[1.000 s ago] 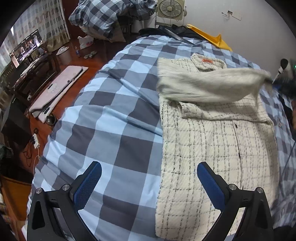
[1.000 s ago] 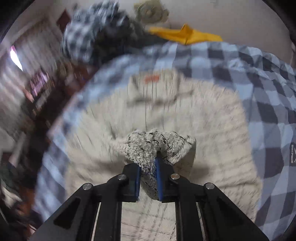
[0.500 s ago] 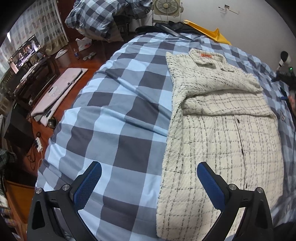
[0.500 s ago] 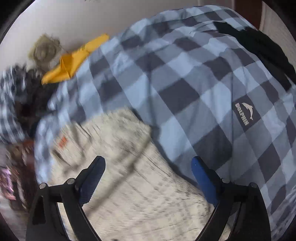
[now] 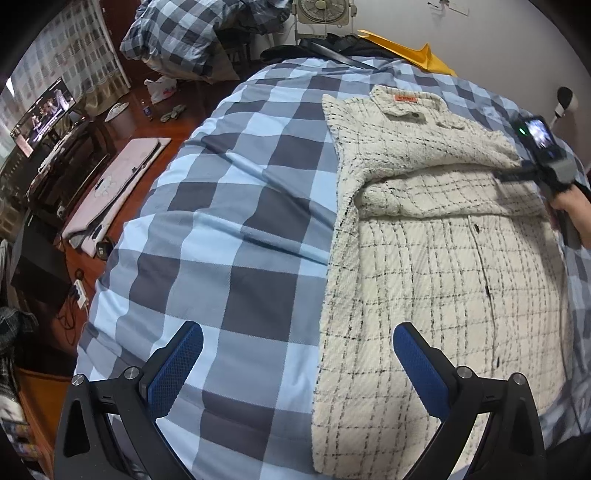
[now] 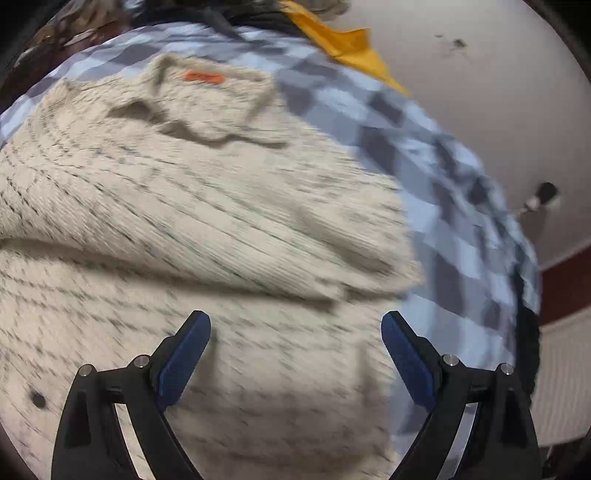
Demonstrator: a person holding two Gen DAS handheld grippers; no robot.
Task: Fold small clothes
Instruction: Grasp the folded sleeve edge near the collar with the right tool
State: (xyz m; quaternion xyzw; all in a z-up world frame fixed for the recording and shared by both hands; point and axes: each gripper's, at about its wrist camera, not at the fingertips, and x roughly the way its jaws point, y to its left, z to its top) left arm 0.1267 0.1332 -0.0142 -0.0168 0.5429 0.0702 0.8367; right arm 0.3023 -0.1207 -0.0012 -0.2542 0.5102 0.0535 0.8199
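Observation:
A cream checked knit shirt point(image 5: 443, 258) with an orange collar label point(image 5: 405, 98) lies flat on the blue checked bed point(image 5: 229, 221). One sleeve point(image 5: 436, 147) is folded across its chest. My left gripper point(image 5: 295, 354) is open and empty, low over the shirt's left hem edge. My right gripper point(image 6: 295, 343) is open and empty, just above the shirt point(image 6: 184, 221) near the folded sleeve's cuff point(image 6: 369, 258). It also shows in the left wrist view point(image 5: 543, 155) at the shirt's right side. The right wrist view is blurred.
A yellow cloth point(image 5: 410, 55) and dark clothes lie at the bed's far end by the wall. A fan point(image 5: 325, 14) and a checked bedding pile point(image 5: 192, 33) stand beyond. The floor to the left holds a pink mat point(image 5: 114, 192) and a TV point(image 5: 40, 110).
My right gripper carried the sleeve across the shirt's chest, let it go and opened. It then swung away and came back over the shirt. My left gripper stayed open and hardly moved.

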